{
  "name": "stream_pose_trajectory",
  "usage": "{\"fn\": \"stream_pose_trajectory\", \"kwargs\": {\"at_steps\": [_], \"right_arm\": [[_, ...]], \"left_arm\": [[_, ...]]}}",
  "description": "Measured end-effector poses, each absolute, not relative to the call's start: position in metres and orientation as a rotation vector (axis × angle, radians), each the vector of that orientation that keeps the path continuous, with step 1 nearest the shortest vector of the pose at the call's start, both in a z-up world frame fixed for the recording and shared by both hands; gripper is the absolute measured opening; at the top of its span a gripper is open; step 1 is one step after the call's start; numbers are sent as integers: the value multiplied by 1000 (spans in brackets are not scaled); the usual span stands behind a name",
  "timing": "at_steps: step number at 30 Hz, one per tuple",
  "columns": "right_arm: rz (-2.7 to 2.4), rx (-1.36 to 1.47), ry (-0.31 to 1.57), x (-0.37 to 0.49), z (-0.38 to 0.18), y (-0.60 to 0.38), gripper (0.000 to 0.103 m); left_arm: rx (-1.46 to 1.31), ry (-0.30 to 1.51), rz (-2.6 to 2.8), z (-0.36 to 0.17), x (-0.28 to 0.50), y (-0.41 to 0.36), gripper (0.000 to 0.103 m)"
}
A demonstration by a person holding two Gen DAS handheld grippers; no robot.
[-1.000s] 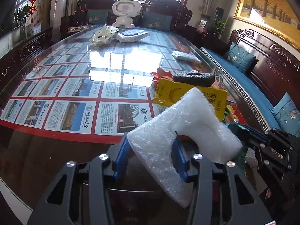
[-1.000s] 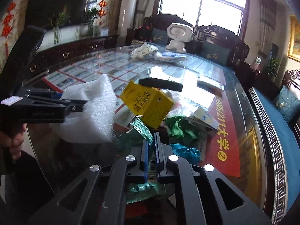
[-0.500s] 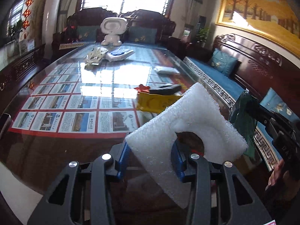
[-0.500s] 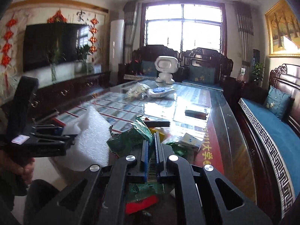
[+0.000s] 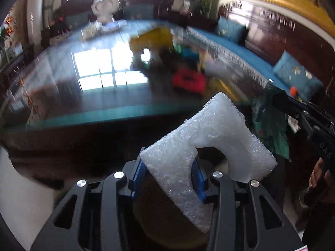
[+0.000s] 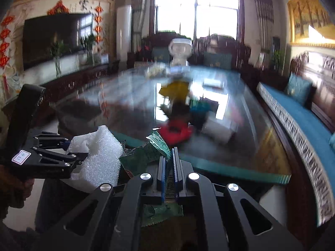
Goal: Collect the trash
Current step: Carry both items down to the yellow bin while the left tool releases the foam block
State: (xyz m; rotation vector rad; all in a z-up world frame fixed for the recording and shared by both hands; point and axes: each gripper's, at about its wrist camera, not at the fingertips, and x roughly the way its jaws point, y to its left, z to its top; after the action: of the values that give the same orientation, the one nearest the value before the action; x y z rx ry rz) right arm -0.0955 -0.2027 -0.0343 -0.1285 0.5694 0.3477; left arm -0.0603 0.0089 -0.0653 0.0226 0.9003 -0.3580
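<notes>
My left gripper (image 5: 167, 173) is shut on a white foam piece (image 5: 209, 142) with a round cut-out, gripped between its blue pads. It hangs just off the near edge of the glass table (image 5: 83, 119). In the right wrist view my right gripper (image 6: 169, 156) is shut on a crumpled green wrapper (image 6: 144, 156). The left gripper (image 6: 77, 156) and its foam piece (image 6: 100, 159) sit close on its left. In the left wrist view the right gripper (image 5: 293, 108) shows at the right edge with the green wrapper (image 5: 270, 125) hanging from it. Both views are blurred.
A pile stays on the table: a yellow box (image 6: 175, 90), a red item (image 6: 175, 131) and blue and green scraps. A white robot figure (image 6: 180, 50) stands at the far end. A blue cushioned bench (image 6: 293, 113) runs along the right. A dim brownish round shape (image 5: 167, 219) lies under the left gripper.
Both grippers have drawn back off the table past its near edge, still carrying the foam piece and the green wrapper. The pile on the table now looks farther away.
</notes>
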Motion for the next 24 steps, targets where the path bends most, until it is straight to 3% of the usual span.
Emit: {"fn": "stream_pose_trajectory", "kwargs": {"at_steps": [6, 11, 12, 15, 24], "right_arm": [[295, -137, 796, -116, -124, -197, 7], [279, -139, 884, -124, -165, -194, 7], [273, -139, 891, -124, -170, -195, 7], [261, -134, 911, -125, -186, -197, 7], [271, -150, 939, -119, -208, -192, 7]], "left_arm": [[24, 1094, -363, -150, -80, 5, 42], [29, 1201, -358, -204, -85, 1, 42], [30, 1212, -356, -210, -84, 1, 46], [28, 1244, -367, -227, -81, -2, 86], [73, 1254, -346, -239, -78, -7, 89]]}}
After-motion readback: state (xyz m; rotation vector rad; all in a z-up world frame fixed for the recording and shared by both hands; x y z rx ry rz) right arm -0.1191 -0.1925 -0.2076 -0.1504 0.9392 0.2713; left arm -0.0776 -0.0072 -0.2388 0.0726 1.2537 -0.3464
